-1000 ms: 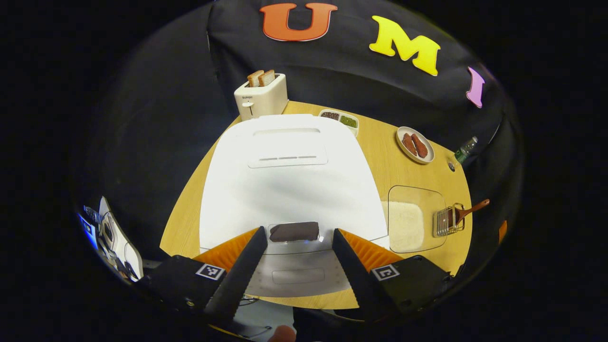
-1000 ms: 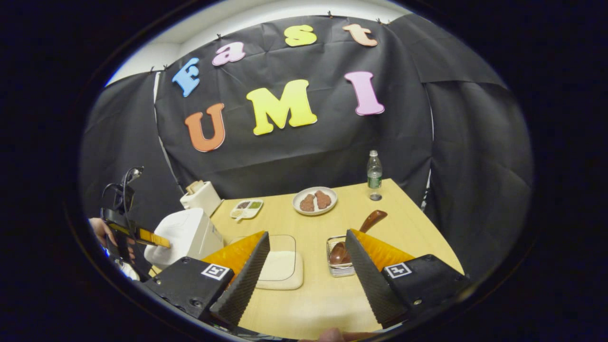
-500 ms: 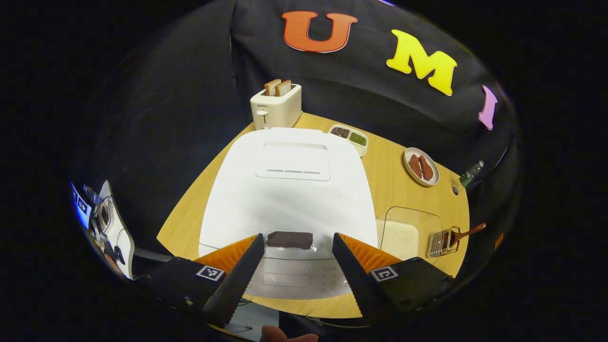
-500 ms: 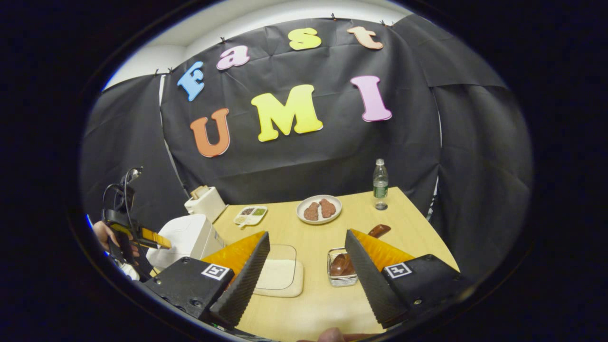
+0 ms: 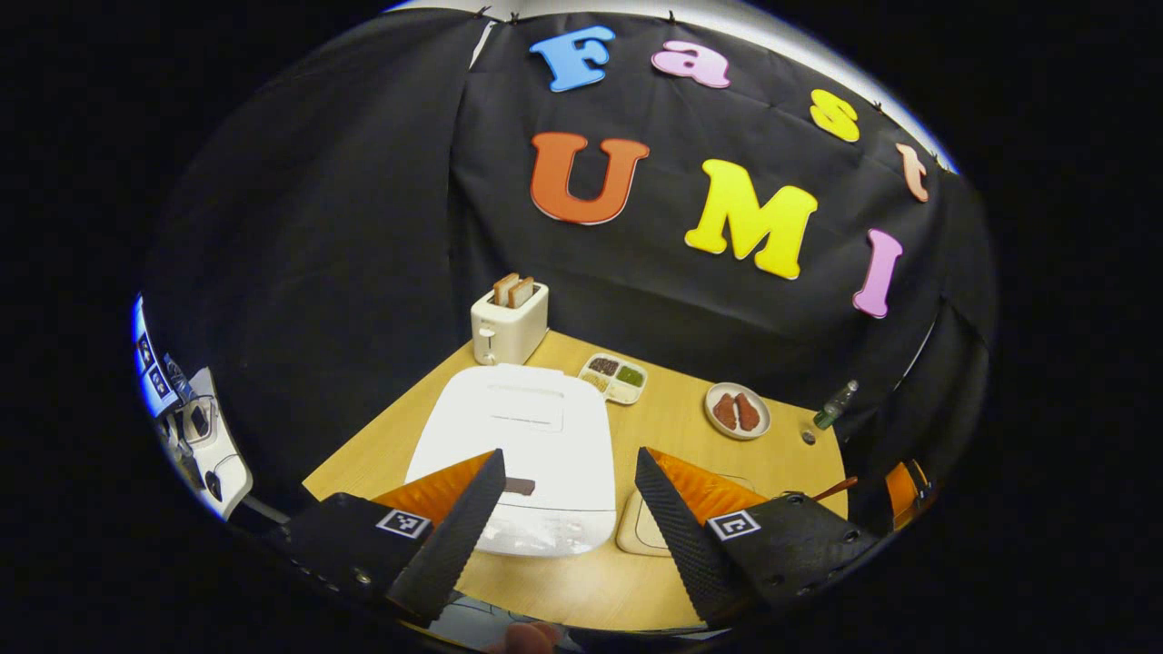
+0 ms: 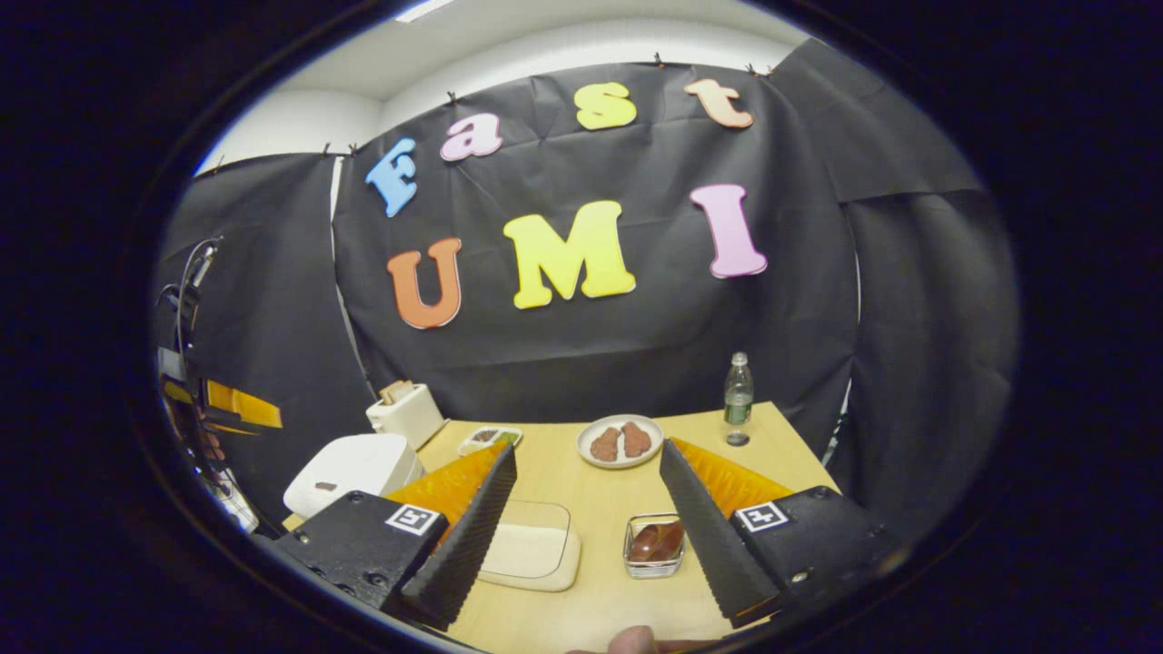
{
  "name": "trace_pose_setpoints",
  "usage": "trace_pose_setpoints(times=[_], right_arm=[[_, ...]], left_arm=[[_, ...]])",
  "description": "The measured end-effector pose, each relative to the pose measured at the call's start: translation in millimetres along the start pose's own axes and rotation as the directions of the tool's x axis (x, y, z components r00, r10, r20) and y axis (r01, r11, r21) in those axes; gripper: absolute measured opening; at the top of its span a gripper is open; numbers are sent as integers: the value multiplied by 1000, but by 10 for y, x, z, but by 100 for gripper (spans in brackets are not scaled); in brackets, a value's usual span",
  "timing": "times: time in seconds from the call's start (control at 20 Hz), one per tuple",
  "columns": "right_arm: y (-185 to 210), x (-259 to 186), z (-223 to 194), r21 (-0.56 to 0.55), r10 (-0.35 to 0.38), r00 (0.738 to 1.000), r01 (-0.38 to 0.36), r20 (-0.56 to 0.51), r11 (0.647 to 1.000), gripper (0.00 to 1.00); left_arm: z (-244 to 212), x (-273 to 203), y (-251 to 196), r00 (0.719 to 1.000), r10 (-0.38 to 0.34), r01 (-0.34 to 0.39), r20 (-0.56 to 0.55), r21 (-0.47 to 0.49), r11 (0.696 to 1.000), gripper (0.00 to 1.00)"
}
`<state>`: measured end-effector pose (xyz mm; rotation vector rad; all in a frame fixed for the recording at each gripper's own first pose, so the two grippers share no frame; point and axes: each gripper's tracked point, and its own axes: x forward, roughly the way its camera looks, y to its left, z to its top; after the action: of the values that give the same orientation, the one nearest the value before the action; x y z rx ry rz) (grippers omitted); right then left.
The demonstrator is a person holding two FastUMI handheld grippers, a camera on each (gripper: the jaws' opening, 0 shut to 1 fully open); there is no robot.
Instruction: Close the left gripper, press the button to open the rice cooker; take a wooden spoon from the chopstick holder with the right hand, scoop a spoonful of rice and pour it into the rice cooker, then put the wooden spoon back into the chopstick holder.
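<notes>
The rice cooker [image 5: 527, 454] sits closed on the left part of the bench [image 5: 672, 427], a white rounded box with a flat lid, a shallow rectangular panel on top and a small dark button [image 5: 520, 486] at its front edge. In the right gripper view it [image 6: 350, 465] shows as a low white hump at the bench's left corner. My left tool [image 5: 568, 518] hangs above and in front of it with its fingers spread wide, touching nothing. To the cooker's right lies a clear tray of white rice [image 6: 531, 549], and just beside that the wire chopstick holder [image 6: 654, 545] with the wooden spoon [image 6: 656, 541] in it, bowl end toward me. My right tool [image 6: 586, 536] is also spread and empty, held over the near edge above the tray and holder. Behind the cooker stands a white toaster [image 5: 509, 322] with two slices of bread, then a divided dish [image 5: 615, 377], a plate [image 6: 621, 440] with two brown pieces, and a water bottle [image 6: 737, 395] at the far corner. The bench is pale wood; black cloth walls the booth.
</notes>
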<state>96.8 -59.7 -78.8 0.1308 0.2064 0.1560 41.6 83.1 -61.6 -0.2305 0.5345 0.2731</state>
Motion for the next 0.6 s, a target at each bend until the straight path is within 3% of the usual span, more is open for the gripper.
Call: trace_pose_setpoints(times=[0.3,0.6], right_arm=[[310,-793,391,-20,-87,989,90,119,996,100],[610,-1586,450,-52,-138,971,151,193,987,100]], left_arm=[[24,-763,-280,973,-174,168,149,50,985,95],[-61,-1392,-330,909,-268,210,319,204,956,95]])
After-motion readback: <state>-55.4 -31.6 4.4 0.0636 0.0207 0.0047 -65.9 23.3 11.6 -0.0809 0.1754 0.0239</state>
